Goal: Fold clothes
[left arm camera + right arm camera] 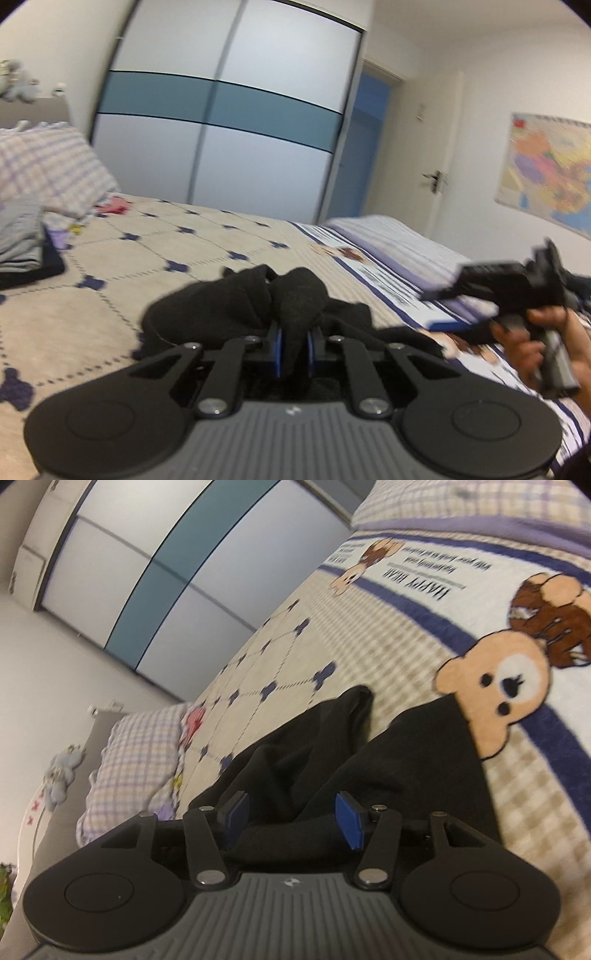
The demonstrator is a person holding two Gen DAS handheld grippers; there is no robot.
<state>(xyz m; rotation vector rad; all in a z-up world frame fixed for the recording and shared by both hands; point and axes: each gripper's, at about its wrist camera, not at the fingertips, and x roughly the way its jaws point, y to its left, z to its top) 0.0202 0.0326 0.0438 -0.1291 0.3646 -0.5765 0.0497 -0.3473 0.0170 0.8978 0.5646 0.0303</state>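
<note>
Lots of black on beige and blue here

The garment [229, 306] is plain black, the bed cover [155, 251] beige with navy crosses and dotted diamonds, plus a cartoon bear [495, 698] in tan. The pillow [48, 166] is purple-white check, the wardrobe [229, 122] pale grey with a teal band, and the gripper pads [349, 823] are blue.

My left gripper [294, 347] hides the fold of black garment [236, 306] it pinches. My right hand [532, 339] is smeared with blur. The map [546, 173] runs off frame (lettering unreadable), and the folded pile [22, 243] is cropped.
</note>
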